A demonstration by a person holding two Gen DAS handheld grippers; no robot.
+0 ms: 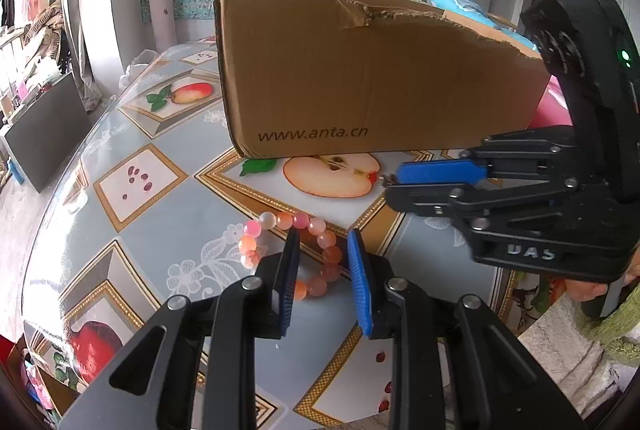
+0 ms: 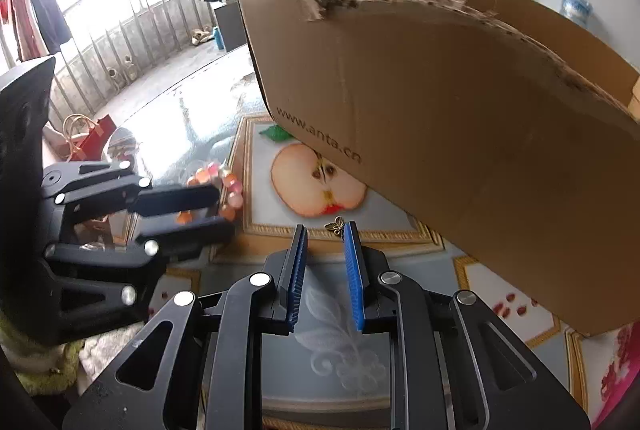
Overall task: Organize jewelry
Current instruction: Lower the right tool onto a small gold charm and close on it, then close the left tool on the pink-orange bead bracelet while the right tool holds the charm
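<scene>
Sitting on the table [image 1: 168, 230] is a bracelet [image 1: 256, 230] made of round pink and orange beads. The left gripper [image 1: 324, 242] is right over it. One black finger comes down inside the bead ring and the blue finger is just outside the ring, so some beads lie between the jaws. The jaws are a little apart, and I cannot tell if they press on the beads.

The right gripper [image 2: 323, 230] is close by, off to the right of the left jaws. Its jaws are a little apart too. A tiny gold charm [image 2: 335, 226], shaped like a small butterfly, is just past the tips of these jaws, near the blue finger. It does not look pinched. It lies over the gold frame around a picture of a cut apple [image 2: 318, 181] on the table cover.

Past both sets of jaws stands a brown cardboard box [image 1: 360, 77] with a torn top edge and web address letters printed on its side. It is open at the top.

From the right wrist view, the left gripper [image 2: 226, 216] shows at the left with the bracelet [image 2: 230, 189] at its fingertips. A person's hand [image 1: 592, 290] with a green sleeve [image 1: 616, 326] holds the right gripper [image 1: 390, 181].
</scene>
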